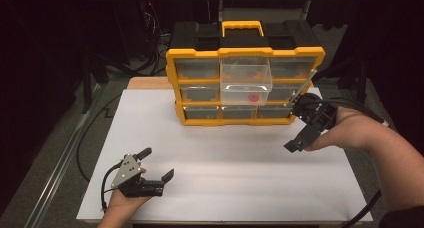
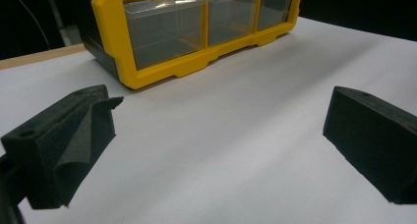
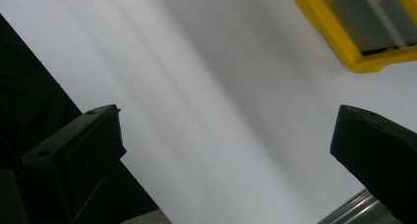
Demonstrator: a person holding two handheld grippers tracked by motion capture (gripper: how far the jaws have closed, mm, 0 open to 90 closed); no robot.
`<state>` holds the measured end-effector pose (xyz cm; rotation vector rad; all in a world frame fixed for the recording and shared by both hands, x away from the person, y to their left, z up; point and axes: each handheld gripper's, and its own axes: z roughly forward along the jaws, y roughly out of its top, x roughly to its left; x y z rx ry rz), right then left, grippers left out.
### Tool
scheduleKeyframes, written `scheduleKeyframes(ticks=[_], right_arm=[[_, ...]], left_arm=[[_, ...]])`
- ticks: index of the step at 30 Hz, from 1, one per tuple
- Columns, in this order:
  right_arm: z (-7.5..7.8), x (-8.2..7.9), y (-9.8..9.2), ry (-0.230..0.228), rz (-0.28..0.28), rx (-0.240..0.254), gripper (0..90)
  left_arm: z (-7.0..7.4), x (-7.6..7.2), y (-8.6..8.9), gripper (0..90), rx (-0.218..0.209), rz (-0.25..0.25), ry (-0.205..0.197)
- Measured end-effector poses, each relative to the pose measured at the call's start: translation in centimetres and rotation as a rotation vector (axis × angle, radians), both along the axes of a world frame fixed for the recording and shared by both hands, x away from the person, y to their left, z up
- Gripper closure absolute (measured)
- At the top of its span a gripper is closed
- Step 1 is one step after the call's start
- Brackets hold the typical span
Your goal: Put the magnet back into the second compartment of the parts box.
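Both claws were found spread with nothing between the jaws. Left gripper (image 1: pixel 159 164) rested low at the near left of the table, its jaws wide apart and pointing toward the cabinet; the left gripper view confirmed bare sheet between them. Right gripper (image 1: pixel 296 144) hung at the right side of the table, angled downward just in front of the cabinet's lower right corner; in the right gripper view its jaws stood at full spread over bare white surface, holding nothing.

Items are recorded from largest to smallest. White table sheet (image 1: pixel 225 188) covered most of the tabletop, with a strip of wooden edge showing behind it at the far left. Yellow drawer cabinet (image 1: pixel 245 52) stood upright at the far centre of the sheet, with a black top, a yellow carry handle and three rows of three clear-fronted drawers. Its bottom row was seen close in the left gripper view (image 2: pixel 162 67), all three drawers pushed in.

Clear drawer (image 1: pixel 246 80), in the middle column, was pulled out toward the person and projected well forward of the cabinet face. Small red object (image 1: pixel 253 96) lay inside that drawer near its front wall; its kind could not be determined. Right gripper was near this drawer but apart from it, lower and to its right.
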<state>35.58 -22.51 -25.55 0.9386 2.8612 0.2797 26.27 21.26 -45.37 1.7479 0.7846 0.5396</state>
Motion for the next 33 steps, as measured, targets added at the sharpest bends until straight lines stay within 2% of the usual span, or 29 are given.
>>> scheduleKeyframes(ticks=[1,2,3,4,6,7,11,12,13,18,20,21,22,24,27,28,33], right_arm=[[-1.3,0.0,-0.1,0.01,0.002,-0.001,0.2],[-2.0,0.0,-0.1,0.016,0.008,-0.004,0.2],[-2.0,0.0,-0.1,0.016,0.008,-0.004,0.2],[-3.3,-0.1,-0.2,0.018,0.014,-0.009,0.2],[-3.8,-0.1,-0.3,0.025,0.02,-0.008,0.2],[-5.2,-0.1,-0.4,0.033,0.02,-0.012,0.2],[-7.7,-0.1,-0.5,0.047,0.01,-0.027,0.1],[-7.7,-0.1,-0.5,0.047,0.01,-0.027,0.1],[-8.8,-0.1,-0.6,0.057,0.014,-0.029,0.2],[-11.1,-0.1,-0.4,0.073,-0.01,-0.033,0.2],[-11.6,-0.1,-0.4,0.076,-0.01,-0.038,0.2],[-12.5,-0.1,-0.4,0.081,-0.009,-0.042,0.2],[-12.5,-0.1,-0.4,0.081,-0.009,-0.042,0.2],[-13.8,-0.1,-0.4,0.088,-0.01,-0.045,0.2],[-14.7,-0.2,-0.3,0.093,-0.018,-0.047,0.2],[-15.5,-0.3,-0.3,0.093,-0.017,-0.044,0.2],[-16.9,-0.5,-0.4,0.096,-0.009,-0.045,0.2]], left_arm=[[0.0,0.0,0.0,0.3,0.0,0.0,0.0],[0.0,0.0,-0.1,0.3,0.006,-0.001,0.002],[0.0,0.0,-0.1,0.3,0.006,-0.001,0.002],[0.0,0.0,-0.1,0.3,0.007,-0.001,0.002],[0.0,0.0,-0.1,0.3,0.006,-0.001,0.002],[0.0,0.0,-0.1,0.3,0.006,-0.001,0.002],[0.0,0.0,-0.1,0.3,0.009,-0.002,0.003],[0.0,0.0,-0.1,0.3,0.009,-0.002,0.003],[0.0,0.0,-0.1,0.3,0.01,-0.002,0.004],[0.0,0.0,-0.1,0.3,0.009,-0.001,0.003],[0.0,0.0,-0.1,0.3,0.011,-0.002,0.003],[-0.1,0.0,-0.1,0.3,0.01,-0.002,0.006],[-0.1,0.0,-0.1,0.3,0.01,-0.002,0.006],[-0.1,0.1,-0.2,0.3,0.01,-0.002,0.005],[-0.1,0.1,-0.2,0.3,0.014,-0.003,0.006],[-0.1,0.1,-0.2,0.3,0.013,-0.002,0.006],[-0.1,0.0,-0.2,0.3,0.015,-0.004,0.007]])
